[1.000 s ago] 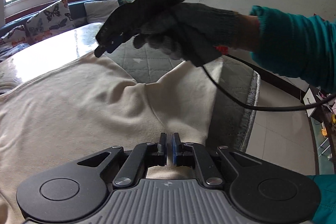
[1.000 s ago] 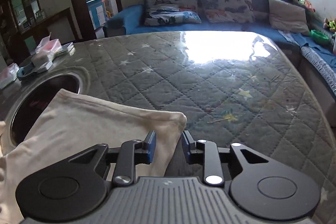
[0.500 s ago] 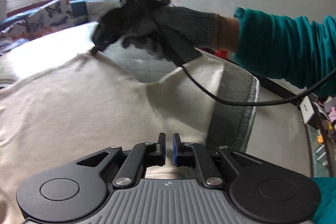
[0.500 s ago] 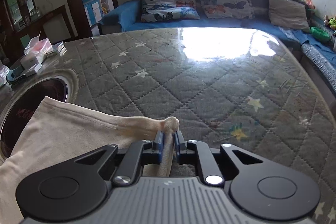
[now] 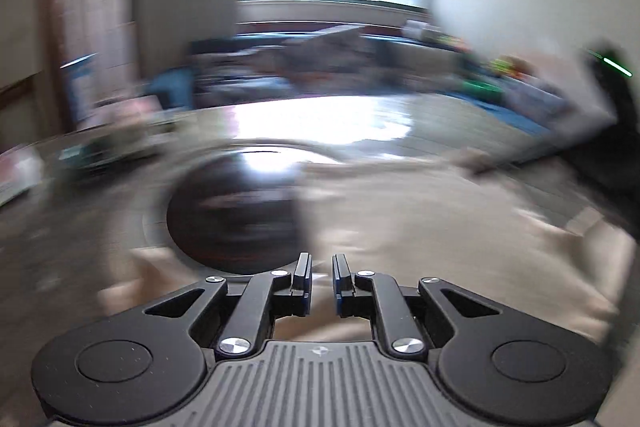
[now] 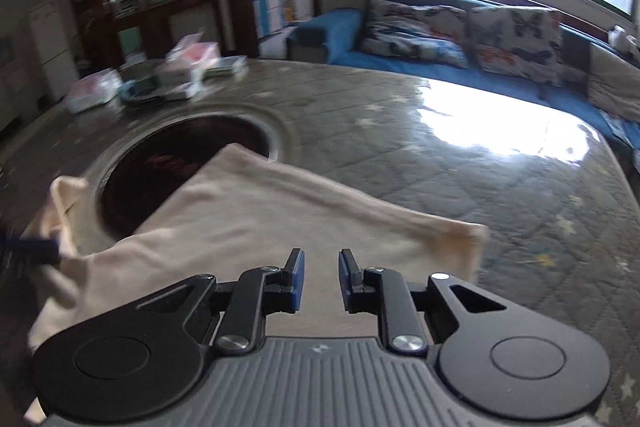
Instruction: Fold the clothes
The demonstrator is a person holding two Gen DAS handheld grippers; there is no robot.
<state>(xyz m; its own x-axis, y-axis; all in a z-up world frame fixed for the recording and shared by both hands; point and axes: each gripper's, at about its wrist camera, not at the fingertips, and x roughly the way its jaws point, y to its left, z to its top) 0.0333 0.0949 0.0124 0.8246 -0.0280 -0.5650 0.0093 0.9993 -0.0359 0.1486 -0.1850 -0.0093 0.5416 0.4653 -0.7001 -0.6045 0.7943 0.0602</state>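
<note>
Cream cotton garment point(image 6: 256, 227) lies across mid-frame of R wrist view, over quilted table cover point(image 6: 440, 155), its upper-left edge overlapping the round dark recess point(image 6: 180, 155) in the table.

R gripper point(image 6: 321, 277): jaws narrowly apart, nothing between, cloth just beyond the tips. L gripper point(image 5: 321, 279): also a small gap, empty; that view is badly motion-blurred, so cloth contact there I can't tell.

Risk, my read: cloth sags into the recess or creases if pulled unevenly; blur suggests fast swing, so a grab could miss the hem.

Containers: boxes/packets point(image 6: 160, 79) upper left of R view; contents unreadable. Recess looks empty.
</note>
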